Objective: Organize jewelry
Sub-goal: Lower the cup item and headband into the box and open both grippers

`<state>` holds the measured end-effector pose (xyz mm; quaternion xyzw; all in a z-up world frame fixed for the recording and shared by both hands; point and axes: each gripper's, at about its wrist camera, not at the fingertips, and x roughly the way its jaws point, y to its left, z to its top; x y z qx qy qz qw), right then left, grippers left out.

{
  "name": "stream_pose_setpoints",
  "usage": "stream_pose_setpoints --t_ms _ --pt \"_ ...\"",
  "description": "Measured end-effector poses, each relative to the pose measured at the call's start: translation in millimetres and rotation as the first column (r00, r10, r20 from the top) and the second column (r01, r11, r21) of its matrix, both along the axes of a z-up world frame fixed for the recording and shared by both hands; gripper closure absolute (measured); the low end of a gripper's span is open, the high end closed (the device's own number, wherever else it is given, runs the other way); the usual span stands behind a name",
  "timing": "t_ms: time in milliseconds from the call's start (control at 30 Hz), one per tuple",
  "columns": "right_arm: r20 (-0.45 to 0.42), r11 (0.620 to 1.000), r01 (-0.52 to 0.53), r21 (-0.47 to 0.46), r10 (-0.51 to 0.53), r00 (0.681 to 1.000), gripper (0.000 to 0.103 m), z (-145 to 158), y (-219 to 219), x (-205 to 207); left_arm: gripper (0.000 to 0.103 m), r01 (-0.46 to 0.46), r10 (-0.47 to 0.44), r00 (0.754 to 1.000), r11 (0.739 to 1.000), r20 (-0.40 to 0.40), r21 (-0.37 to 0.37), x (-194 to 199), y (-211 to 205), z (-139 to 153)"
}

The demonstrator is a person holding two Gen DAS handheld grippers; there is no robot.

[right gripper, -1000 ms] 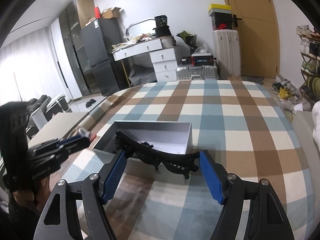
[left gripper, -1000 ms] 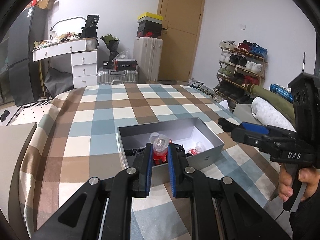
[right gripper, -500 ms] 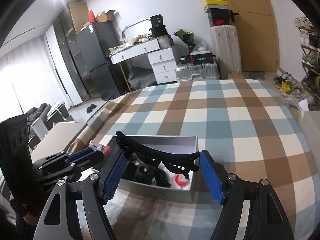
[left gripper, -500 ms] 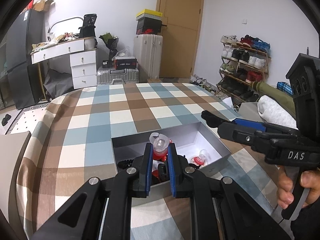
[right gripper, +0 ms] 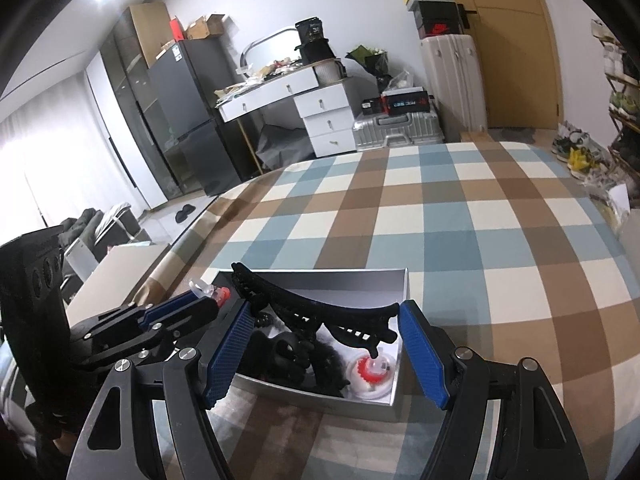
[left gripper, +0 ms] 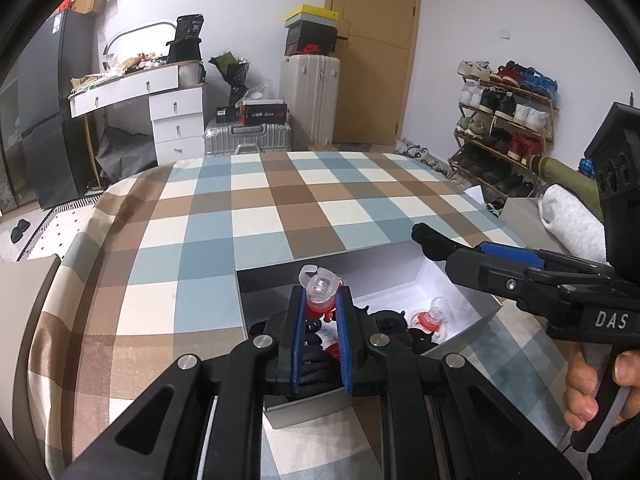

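Left gripper (left gripper: 320, 304) pinches a red-and-clear clip (left gripper: 319, 292); right gripper (right gripper: 324, 344) clamps a black hair claw (right gripper: 316, 312) over the box (right gripper: 402, 360).

A home bedroom — checked bed (left gripper: 304, 204), shoe rack (left gripper: 504, 120), suitcases (left gripper: 310, 100).

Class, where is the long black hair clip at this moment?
In the right wrist view, the black hair clip spans the right gripper's blue pads, above the grey box.

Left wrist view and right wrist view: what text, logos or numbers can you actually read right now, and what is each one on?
"DAS": white letters on the right gripper's black body.
"30", roughly: on the black box atop the dresser; the rest is too blurred.
Shoebox stack: red logo, no readable words.
Black-and-red box on the silver suitcase: print too small.
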<state>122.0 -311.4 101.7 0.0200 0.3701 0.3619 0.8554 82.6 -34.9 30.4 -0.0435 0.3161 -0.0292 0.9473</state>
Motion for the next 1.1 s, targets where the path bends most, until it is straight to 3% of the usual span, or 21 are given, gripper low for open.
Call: stream_pose_setpoints --t_ms 967,1100 --pt "-0.034 0.997 -0.043 -0.071 0.04 0.999 0.028 -21 32 0 0.093 0.024 -0.022 0.998 0.998 -0.056 0.051 8 -7 -18" --pt "-0.048 0.993 -0.086 -0.077 0.082 0.995 0.028 -23 35 -7 0.093 0.028 -0.024 0.998 0.998 -0.052 0.059 6 -7 -18"
